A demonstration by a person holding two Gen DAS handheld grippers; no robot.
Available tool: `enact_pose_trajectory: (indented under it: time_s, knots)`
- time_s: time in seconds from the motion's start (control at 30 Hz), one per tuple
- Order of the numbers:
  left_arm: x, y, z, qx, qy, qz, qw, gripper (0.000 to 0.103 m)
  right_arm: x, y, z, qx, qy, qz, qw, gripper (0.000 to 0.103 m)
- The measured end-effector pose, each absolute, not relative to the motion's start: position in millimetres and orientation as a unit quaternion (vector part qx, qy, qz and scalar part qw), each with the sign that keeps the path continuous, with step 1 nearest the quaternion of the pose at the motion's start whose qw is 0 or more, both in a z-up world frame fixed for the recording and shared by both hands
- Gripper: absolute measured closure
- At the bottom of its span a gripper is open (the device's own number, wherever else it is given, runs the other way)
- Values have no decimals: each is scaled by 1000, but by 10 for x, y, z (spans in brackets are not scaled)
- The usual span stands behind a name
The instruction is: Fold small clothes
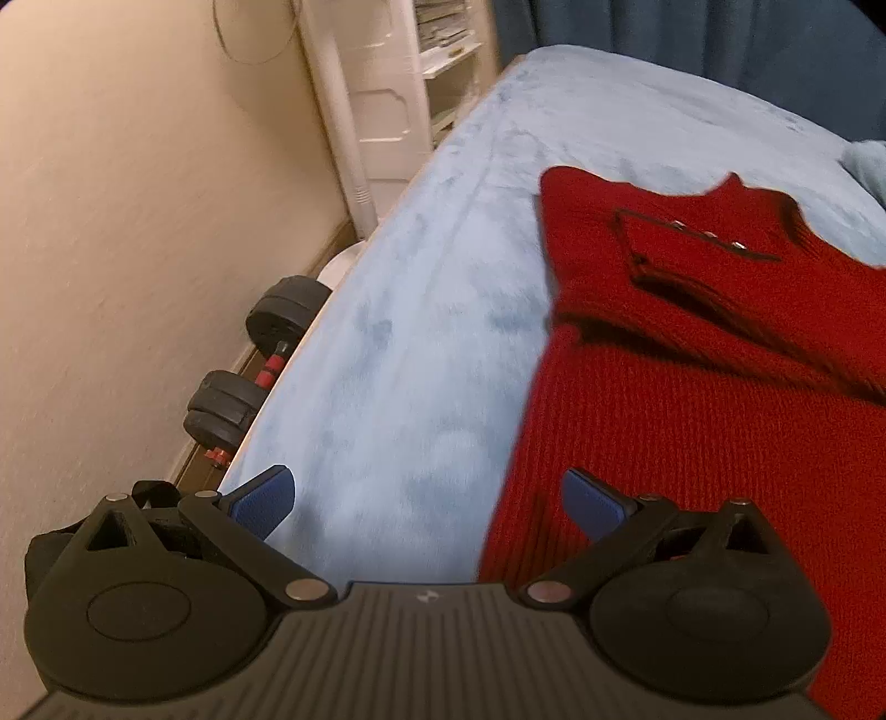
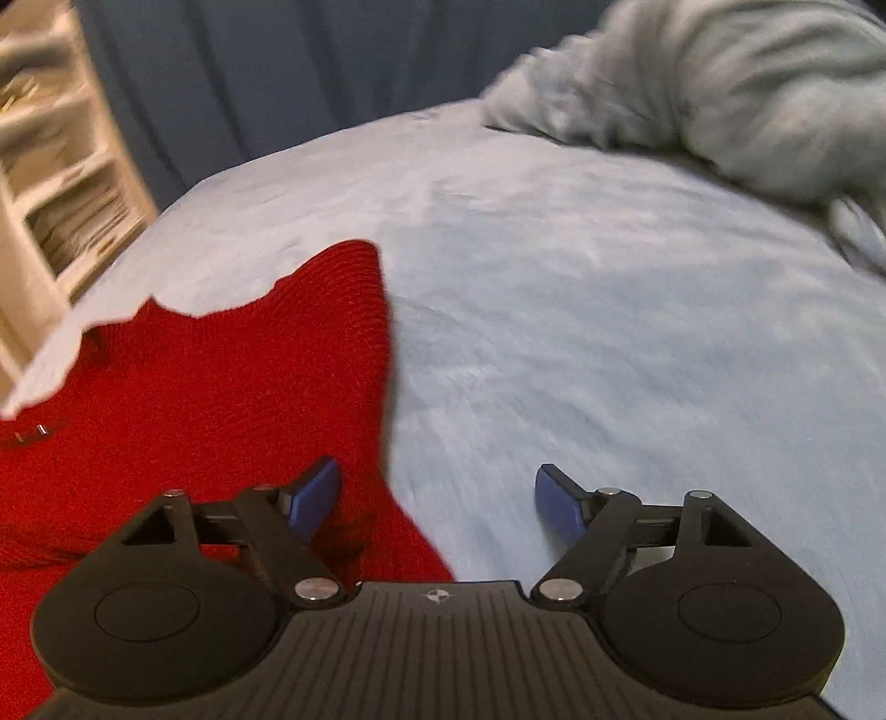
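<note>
Both grippers are wide open and holding nothing: left gripper [image 1: 429,507] straddles the left side edge of the red knit sweater [image 1: 692,387], one pad over the knit, the other over the blue blanket [image 1: 398,360]; right gripper [image 2: 437,501] straddles the opposite edge of the sweater [image 2: 221,387] the same way. Sweater lies spread on the bed, collar end away from me, a small strap with metal snaps [image 1: 706,234] near the neckline. I judge this as the approach to a first side grab. Risks: fuzzy blanket could get pinched along with the knit if I close too low, dragging the bedding into the fold; loose knit may stretch or slip from the pads if I catch only the very edge; uneven grabs left and right would skew the fold. Right view is motion-blurred, so height above the cloth is unclear. Containers: white shelf unit [image 1: 437,50] beyond the bed holds stacked papers or similar, too blurred to name. Dumbbell [image 1: 260,360] sits on the floor by the wall.
</note>
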State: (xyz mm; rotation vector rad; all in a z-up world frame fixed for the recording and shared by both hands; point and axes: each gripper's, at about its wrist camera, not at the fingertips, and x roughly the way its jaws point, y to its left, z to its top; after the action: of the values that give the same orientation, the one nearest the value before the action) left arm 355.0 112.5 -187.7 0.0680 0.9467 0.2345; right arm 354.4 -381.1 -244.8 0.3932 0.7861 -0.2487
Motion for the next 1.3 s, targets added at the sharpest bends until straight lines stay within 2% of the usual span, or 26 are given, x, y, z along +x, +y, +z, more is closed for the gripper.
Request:
enact_pose_trajectory:
  time_s: [0.07,0.13,0.4,0.6,0.9,1.3]
  knots:
    - [3392,1121,-1884,37,459,95,883,0,3289,-3746,-2325,189,401,-114,889,26]
    - [3221,1095,-1891,41,464,81,881,0,2889,-3612,-2145,177,388,-90,900,26]
    - [2206,863,-1691,34,471,24,881,0,1362,-2798,-1561,58,387,-35,920,26]
    - [1579,698,-1440,31,458,0,888,0,684,-2400,-1209,86,381,3,920,25]
    - [884,623,-1121,24,425,-17,905,0,53,-2051,-906,51,328,24,943,25]
    - [602,461,-1052,33,434,-1,900,0,-184,-2040,-904,66,336,19,939,25]
